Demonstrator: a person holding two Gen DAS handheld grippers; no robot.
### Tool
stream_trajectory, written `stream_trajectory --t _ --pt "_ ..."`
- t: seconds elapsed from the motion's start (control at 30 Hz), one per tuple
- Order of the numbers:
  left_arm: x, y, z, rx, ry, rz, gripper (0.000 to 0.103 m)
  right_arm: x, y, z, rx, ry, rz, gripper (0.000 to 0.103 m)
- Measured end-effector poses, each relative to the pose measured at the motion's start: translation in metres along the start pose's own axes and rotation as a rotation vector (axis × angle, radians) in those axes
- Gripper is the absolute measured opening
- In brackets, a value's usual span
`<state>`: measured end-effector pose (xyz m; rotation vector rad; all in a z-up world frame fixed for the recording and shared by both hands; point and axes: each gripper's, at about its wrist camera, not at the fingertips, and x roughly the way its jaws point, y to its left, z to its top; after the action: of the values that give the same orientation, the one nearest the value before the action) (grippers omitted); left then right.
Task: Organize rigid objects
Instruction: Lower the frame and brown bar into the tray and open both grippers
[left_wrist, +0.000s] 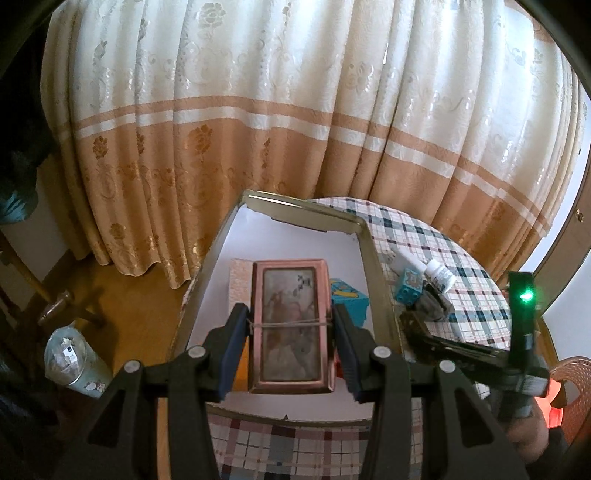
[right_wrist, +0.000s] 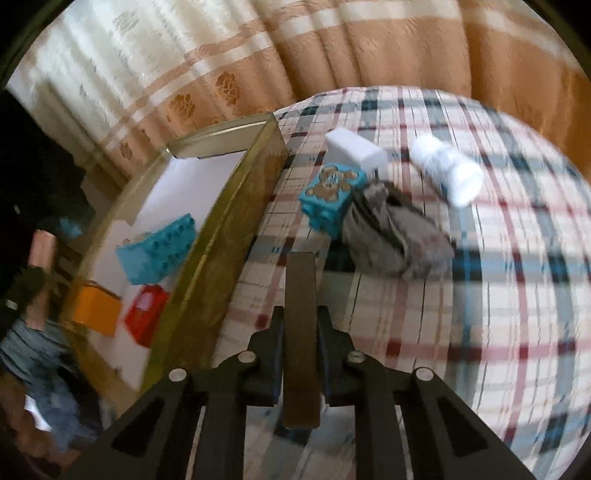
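Observation:
My left gripper (left_wrist: 290, 332) is shut on a pink rectangular tin (left_wrist: 290, 325) with a picture lid, held above the white inside of a gold-rimmed box (left_wrist: 373, 266). A teal block (left_wrist: 351, 299) lies in the box beside it. My right gripper (right_wrist: 300, 328) is shut on a flat brown bar (right_wrist: 301, 332) above the checked tablecloth, right of the box (right_wrist: 225, 221). In the right wrist view the box holds a teal brick (right_wrist: 157, 251), an orange block (right_wrist: 96, 309) and a red block (right_wrist: 144, 318).
On the tablecloth (right_wrist: 498, 295) lie a teal bear-printed cube (right_wrist: 332, 192), a white block (right_wrist: 354, 149), a white bottle (right_wrist: 447, 170) and a grey crumpled cloth (right_wrist: 395, 236). A curtain (left_wrist: 258, 110) hangs behind. A lidded cup (left_wrist: 74, 362) stands on the floor at the left.

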<state>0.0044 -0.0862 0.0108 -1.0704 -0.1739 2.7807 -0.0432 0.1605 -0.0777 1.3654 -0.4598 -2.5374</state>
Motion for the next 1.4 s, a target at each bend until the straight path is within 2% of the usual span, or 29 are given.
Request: stream_trajectory --t 0.23,0.37,0.7,0.93,1.0,1.4 --pt "0.005 0.003 0.010 0.015 -0.018 0.011 0.046 -0.035 0.032 0.018 0.022 -0.103 0.143 0.017" --pt "0.011 0.006 0.026 0.028 -0.031 0.030 0.046 -0.039 0.060 0.039 0.001 -0.159 0.175 0.017" --pt "0.055 0.011 0.061 0.060 -0.012 0.073 0.046 0.004 0.103 0.080 0.013 -0.194 0.115 0.017" --pt "0.088 0.014 0.077 0.057 0.032 0.110 0.046 0.043 0.105 0.101 0.008 -0.161 0.038 0.017" --pt "0.097 0.013 0.080 0.072 0.059 0.144 0.046 0.052 0.105 0.104 0.002 -0.145 0.014 0.017" --pt "0.131 0.013 0.078 0.105 0.149 0.220 0.046 0.081 0.094 0.105 0.020 -0.073 -0.010 0.018"
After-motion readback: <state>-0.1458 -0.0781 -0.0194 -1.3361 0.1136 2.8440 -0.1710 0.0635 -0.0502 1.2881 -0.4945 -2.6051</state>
